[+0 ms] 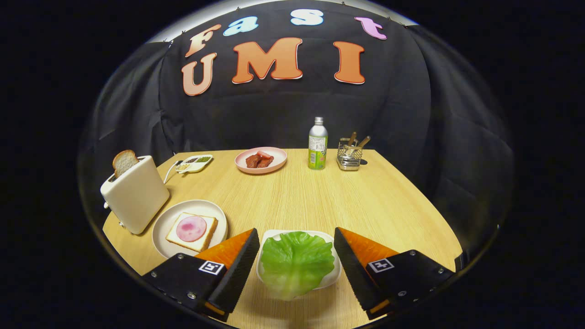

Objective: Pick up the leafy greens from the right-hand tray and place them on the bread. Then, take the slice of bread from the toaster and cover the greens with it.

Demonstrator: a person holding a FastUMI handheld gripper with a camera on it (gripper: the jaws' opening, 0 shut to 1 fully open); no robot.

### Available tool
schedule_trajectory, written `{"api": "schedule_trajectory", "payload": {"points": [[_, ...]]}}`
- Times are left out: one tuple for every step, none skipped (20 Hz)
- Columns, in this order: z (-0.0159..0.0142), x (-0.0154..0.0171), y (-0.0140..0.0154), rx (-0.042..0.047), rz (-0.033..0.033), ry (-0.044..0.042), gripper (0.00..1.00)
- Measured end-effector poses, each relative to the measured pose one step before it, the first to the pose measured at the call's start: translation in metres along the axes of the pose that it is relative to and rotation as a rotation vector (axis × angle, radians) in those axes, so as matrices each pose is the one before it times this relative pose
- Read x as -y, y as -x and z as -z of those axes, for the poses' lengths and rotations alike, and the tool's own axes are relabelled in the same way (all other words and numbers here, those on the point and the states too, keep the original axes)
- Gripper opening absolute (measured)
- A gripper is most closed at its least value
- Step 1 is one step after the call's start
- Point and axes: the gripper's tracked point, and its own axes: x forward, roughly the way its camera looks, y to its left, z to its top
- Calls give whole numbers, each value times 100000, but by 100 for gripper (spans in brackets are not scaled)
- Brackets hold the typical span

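Leafy greens point(296, 264) on their tray point(330, 238) sit between the gripper point(296, 246) jaws, spread wide, untouched.

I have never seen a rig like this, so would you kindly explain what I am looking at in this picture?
The camera rides on a handheld gripper, looking forward along its two fingers. The fingers are open, one on each side of a lettuce leaf lying in a white tray; nothing is held. On the wooden table, left of the fingers, a plate carries bread topped with a ham slice. Beside it a toaster holds another bread slice. Farther back stand a pink plate, a bottle and a cutlery holder.
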Motion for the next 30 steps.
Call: {"api": "schedule_trajectory", "payload": {"points": [[724, 31, -391, -1723, -267, 253, 98], [698, 147, -492, -1643, 23, 327, 98], [737, 74, -484, -2092, -306, 413, 99], [786, 56, -505, -2285, -187, 368, 99], [709, 273, -428, -2227, 167, 264, 99], [687, 79, -348, -2123, 109, 157, 99], [565, 45, -103, -1496, -232, -240, 99], [370, -125, -204, -982, -699, -317, 99], [240, -37, -197, -577, -481, 8, 99], [142, -12, -179, -472, -146, 384, 98], [298, 19, -237, -637, -137, 383, 98], [340, -69, -171, -1118, -279, 249, 99], [233, -106, -233, -575, -504, 223, 99], [266, 47, -302, -1418, 107, 288, 99], [475, 122, -284, -1552, 172, -231, 99], [230, 88, -226, -1237, 135, -723, 98], [167, -45, -137, -786, -287, -927, 99], [0, 94, -28, -369, 158, -488, 99], [-16, 100, -108, 80, 211, 144, 99], [141, -3, 35, -1000, 136, 447, 97], [-96, -93, 63, 205, -111, 1214, 97], [58, -144, -150, -803, -375, 949, 94], [-66, 47, 11, -257, -374, 119, 92], [-11, -75, -83, -518, -188, 62, 89], [51, -58, 71, -27, -164, 137, 88], [-68, -50, 50, 72, -105, 410, 85], [18, -34, -31, -56, -102, 241, 83], [-72, -110, -23, 175, -211, 199, 77], [30, -5, 32, 83, -237, 385, 74], [-43, -82, 21, 296, -492, 507, 67]]}}
